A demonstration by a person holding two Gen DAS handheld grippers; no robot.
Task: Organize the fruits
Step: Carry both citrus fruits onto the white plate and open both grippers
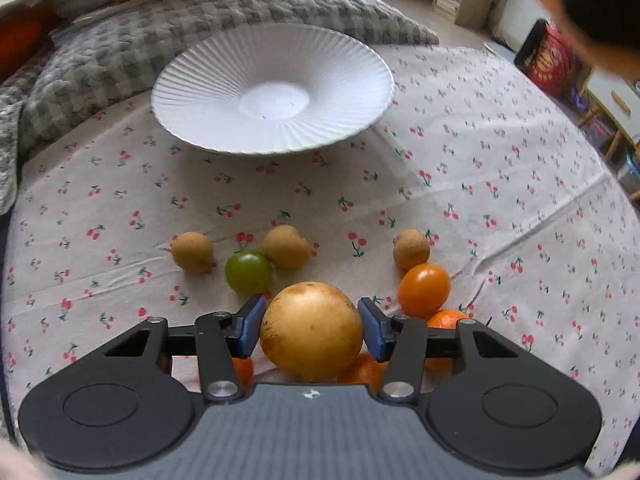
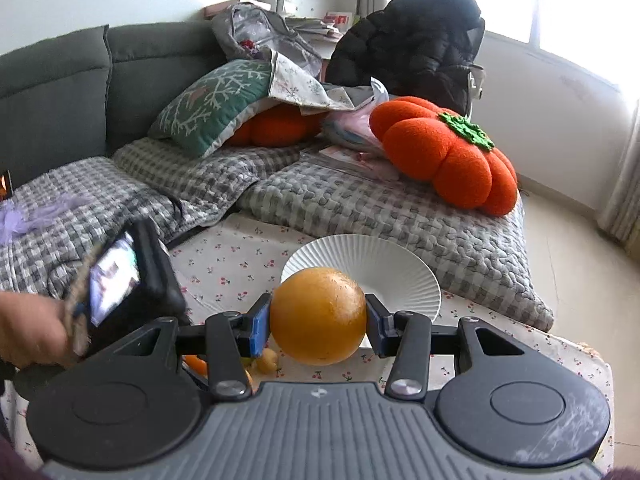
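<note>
A: Your left gripper (image 1: 311, 330) is straddling the yellow fruit (image 1: 311, 330) on the cloth (image 1: 500, 184); pads look touching, can't confirm.

B: Your right gripper (image 2: 318, 318) is clamping the orange (image 2: 318, 316), hanging before the plate (image 2: 384, 264).

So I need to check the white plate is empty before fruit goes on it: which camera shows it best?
The left wrist view: the white plate lies whole and unobstructed on the cherry-print cloth, its bare centre visible. In the right wrist view, the orange held in the right tool hides part of it.
</note>
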